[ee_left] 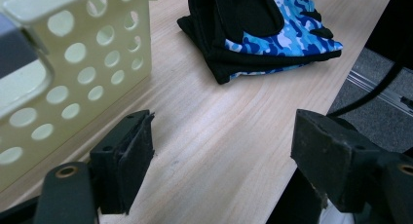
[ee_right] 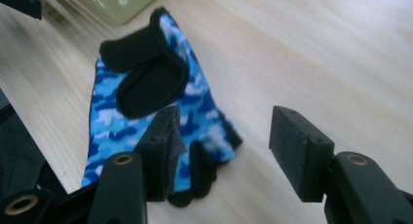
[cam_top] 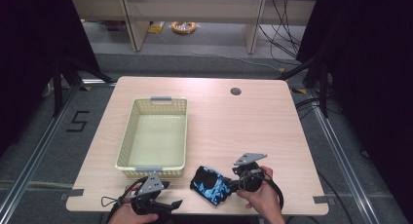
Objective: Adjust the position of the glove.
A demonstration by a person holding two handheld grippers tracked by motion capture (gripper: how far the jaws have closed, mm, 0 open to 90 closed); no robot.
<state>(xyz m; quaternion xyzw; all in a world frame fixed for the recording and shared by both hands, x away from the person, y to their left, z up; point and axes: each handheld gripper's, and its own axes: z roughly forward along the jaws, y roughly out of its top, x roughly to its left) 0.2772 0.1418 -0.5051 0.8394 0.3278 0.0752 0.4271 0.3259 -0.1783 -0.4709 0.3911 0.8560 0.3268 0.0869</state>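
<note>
While right gripper [cam_top: 233, 184] at lower centre-right holds jaws spread, nothing between them, blue camouflage fingerless glove with black trim [cam_top: 211, 185] lies flat on light wooden tabletop [cam_top: 253, 121] just left of it. Left gripper [cam_top: 173, 204] bottom left, jaws spread, empty. Farther up: pale yellow perforated plastic basket [cam_top: 127, 136].

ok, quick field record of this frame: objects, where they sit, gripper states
table: light wood
basket: pale yellow, perforated, nothing inside, left of centre
glove: blue camouflage with black trim, flat on the table near the front edge, right of the basket
left gripper: open, nothing between the jaws, by the basket's front corner
right gripper: open, beside the glove, not gripping it
</note>
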